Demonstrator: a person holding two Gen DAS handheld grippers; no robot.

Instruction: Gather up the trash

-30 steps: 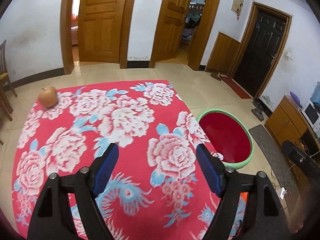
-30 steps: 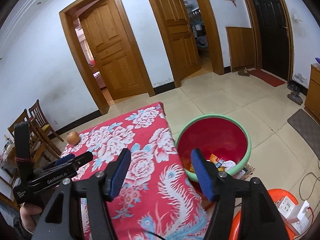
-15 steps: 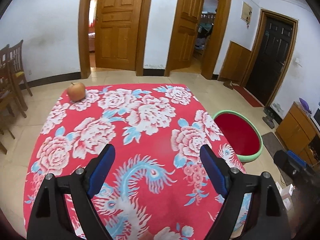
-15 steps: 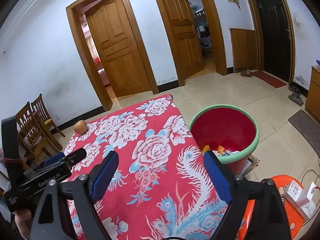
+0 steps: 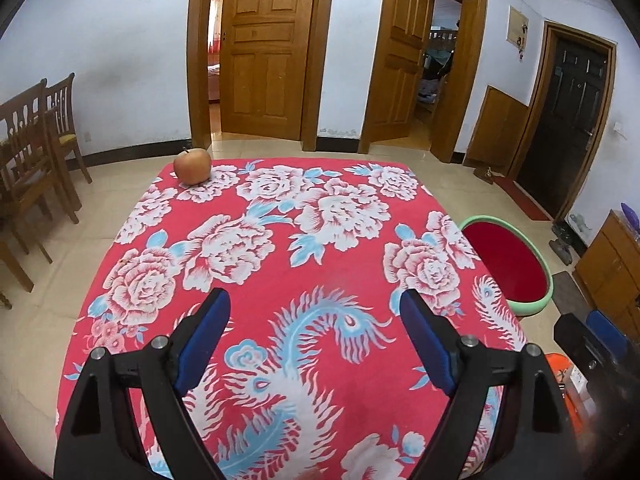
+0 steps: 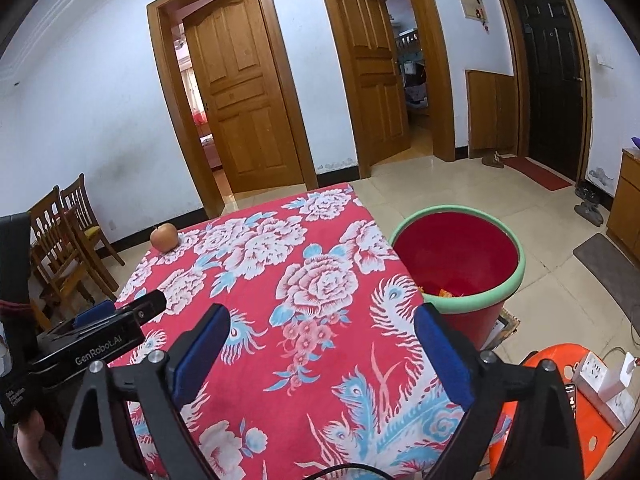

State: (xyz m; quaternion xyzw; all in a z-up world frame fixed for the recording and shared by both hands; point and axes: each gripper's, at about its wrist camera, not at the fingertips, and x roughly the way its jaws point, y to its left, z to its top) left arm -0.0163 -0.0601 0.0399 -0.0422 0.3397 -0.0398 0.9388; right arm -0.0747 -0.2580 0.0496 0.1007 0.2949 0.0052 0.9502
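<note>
A table under a red flowered cloth (image 5: pixel 320 240) fills both views. An apple (image 5: pixel 193 165) sits at its far left corner, also seen as the apple (image 6: pixel 164 236) in the right wrist view. A red bin with a green rim (image 6: pixel 516 280) stands on the floor against the table's right side, with some wrappers (image 6: pixel 444 292) at its bottom. My left gripper (image 5: pixel 313 300) hangs open over the near cloth with nothing between its fingers. My right gripper (image 6: pixel 322 314) hovers over the cloth left of the bin; its jaws are opening and hold nothing.
Wooden chairs (image 5: pixel 36 152) stand left of the table. An orange stool (image 6: pixel 560 400) carrying a power strip sits near the bin. A wooden cabinet (image 5: pixel 612 264) lines the right wall. The left gripper's housing (image 6: pixel 96 350) shows at the left of the right wrist view.
Both grippers drew back over the table, so more cloth shows. The right gripper left the bin's mouth and its jaws spread wider. The left jaws stayed about as wide.
</note>
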